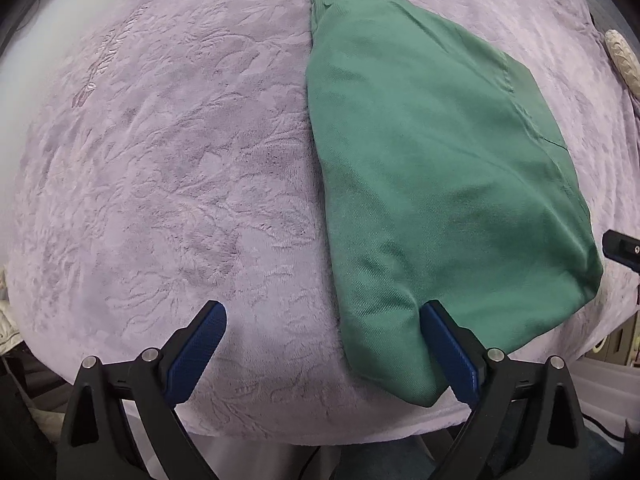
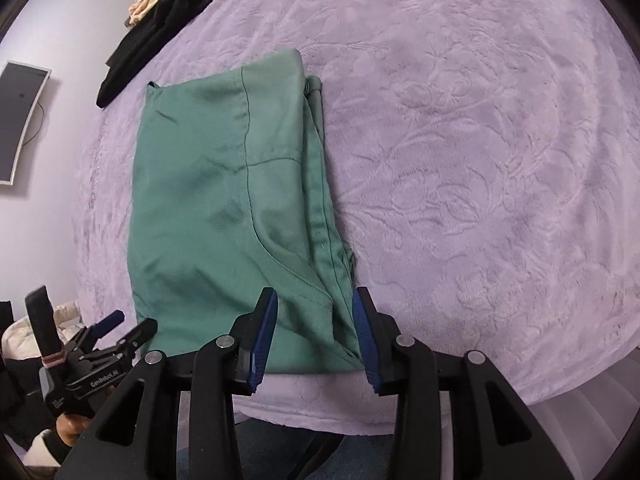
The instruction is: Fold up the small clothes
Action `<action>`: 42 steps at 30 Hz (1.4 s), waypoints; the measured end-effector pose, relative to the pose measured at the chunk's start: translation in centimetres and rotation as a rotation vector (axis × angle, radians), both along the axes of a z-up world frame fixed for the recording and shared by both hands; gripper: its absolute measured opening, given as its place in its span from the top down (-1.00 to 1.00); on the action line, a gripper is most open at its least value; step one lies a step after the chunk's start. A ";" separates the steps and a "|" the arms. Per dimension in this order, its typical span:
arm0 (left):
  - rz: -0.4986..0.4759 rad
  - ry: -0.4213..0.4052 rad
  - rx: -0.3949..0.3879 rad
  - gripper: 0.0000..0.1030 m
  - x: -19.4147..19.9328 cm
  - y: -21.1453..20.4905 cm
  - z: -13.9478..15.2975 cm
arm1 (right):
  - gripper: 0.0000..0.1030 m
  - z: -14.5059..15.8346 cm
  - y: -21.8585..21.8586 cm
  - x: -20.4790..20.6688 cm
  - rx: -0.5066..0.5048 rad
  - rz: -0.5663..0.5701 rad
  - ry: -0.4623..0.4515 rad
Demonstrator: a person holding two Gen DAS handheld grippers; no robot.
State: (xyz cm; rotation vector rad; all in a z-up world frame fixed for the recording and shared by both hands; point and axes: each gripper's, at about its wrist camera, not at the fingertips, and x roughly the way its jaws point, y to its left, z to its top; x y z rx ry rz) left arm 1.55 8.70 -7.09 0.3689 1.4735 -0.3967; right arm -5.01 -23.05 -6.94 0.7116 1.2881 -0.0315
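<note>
A lilac bedspread [image 1: 160, 160] with an embossed leaf pattern is filling most of both views, and on it the green garment [image 1: 432, 168] is lying flat, already doubled over lengthwise into a long narrow panel. In the left wrist view it is running from the top centre of the frame down to the lower right; in the right wrist view the same green garment [image 2: 224, 208] is sitting left of centre, its layered edges and a curved seam showing along its right side. A pile of dark and beige clothes [image 2: 160, 20] is waiting in the upper left of the right wrist view, well apart from the garment. The left claw [image 1: 324, 332] is standing wide open and gripping nothing, its right pad lying against the near corner of the cloth while the other pad is hanging over bare bedspread. The right claw [image 2: 314, 320] is standing partly open above the near end of the garment, with the stacked hems showing between its pads but no pad pressing on them, so it appears to be holding nothing. Judging from this, one fold looks finished and both claws are letting go of it. The next move would probably call for closing both claws on the near end, catching every layer, and carrying that end over toward the far end without dragging the layers askew.
</note>
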 end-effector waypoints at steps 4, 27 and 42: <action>-0.009 -0.015 0.014 -0.91 -0.5 -0.1 0.0 | 0.18 -1.7 0.8 1.6 -0.037 0.028 0.067; -0.028 0.002 0.026 -0.90 1.3 -0.7 1.4 | -0.20 0.4 0.8 -0.2 0.025 0.002 0.077; -0.005 -0.024 -0.013 -0.99 2.2 -2.1 4.3 | -0.53 4.9 3.0 2.2 -0.065 0.022 0.006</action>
